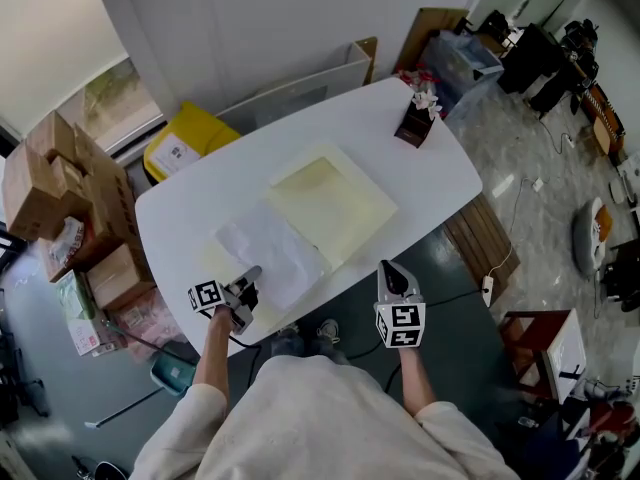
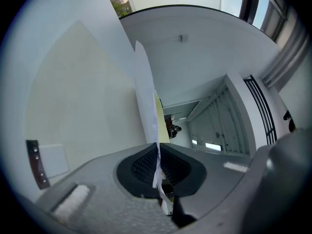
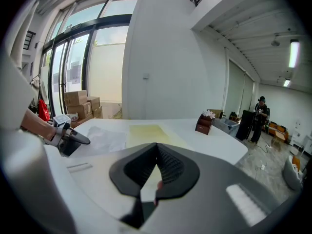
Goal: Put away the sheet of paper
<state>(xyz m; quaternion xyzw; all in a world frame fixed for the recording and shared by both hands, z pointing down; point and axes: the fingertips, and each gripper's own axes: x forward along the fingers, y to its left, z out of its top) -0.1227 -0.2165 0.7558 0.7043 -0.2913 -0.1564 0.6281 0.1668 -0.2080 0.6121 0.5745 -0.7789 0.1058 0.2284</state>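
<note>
While the left gripper (image 1: 250,274) is clenching the near edge of the white sheet of paper (image 1: 272,250), the sheet is lying on the near left of the white surface (image 1: 440,178), partly over a pale yellow folder (image 1: 335,203). The right gripper (image 1: 389,268) is hovering clenched and empty by the surface's near edge.

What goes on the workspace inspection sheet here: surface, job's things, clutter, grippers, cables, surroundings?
Surface: white oval table, matte top.
Job's things: sheet of paper near the front edge; pale yellow folder lying flat mid-table.
Clutter: brown holder at the far end.
Grippers: left gripper shut on the paper's edge; right gripper shut, nothing between its jaws, held off the table's near edge.
Cables: white lead on the floor right of the table.
Surroundings: cardboard boxes, yellow bin, a person standing far off.
</note>
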